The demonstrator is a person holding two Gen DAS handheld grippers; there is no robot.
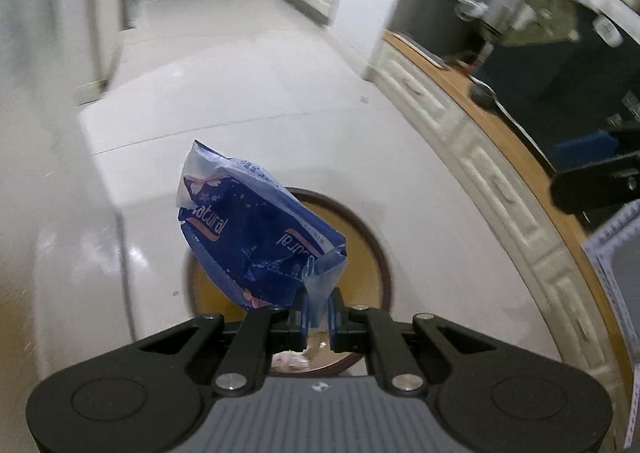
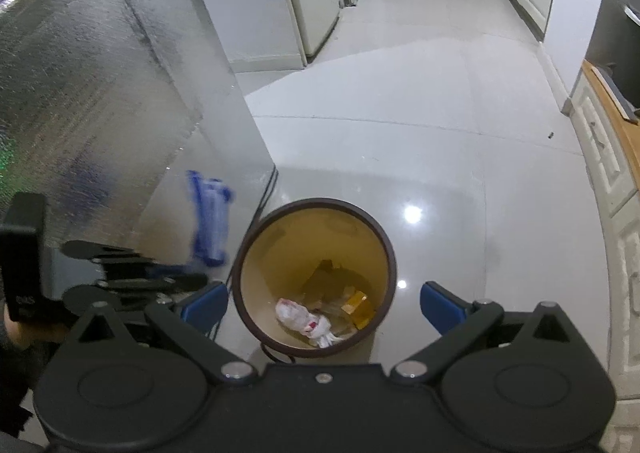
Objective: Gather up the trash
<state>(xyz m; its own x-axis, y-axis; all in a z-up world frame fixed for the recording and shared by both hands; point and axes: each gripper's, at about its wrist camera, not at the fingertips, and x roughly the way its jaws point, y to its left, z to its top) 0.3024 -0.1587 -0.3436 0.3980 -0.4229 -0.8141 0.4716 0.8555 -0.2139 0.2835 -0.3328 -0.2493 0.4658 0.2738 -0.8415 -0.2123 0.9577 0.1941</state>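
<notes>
Two grippers over a white tiled floor [image 2: 400, 141]. Left gripper [image 1: 318, 317]: fingers clenched on a corner of a crumpled blue plastic wrapper [image 1: 256, 237], which stands up above a round brown-rimmed waste bin [image 2: 394, 265]. Right gripper [image 2: 324, 305]: fingers spread wide, nothing between them, bin directly below. Inside the bin: a white crumpled bag [image 2: 304, 319] and a yellow packet [image 2: 358, 303]. Left view is motion-blurred.
</notes>
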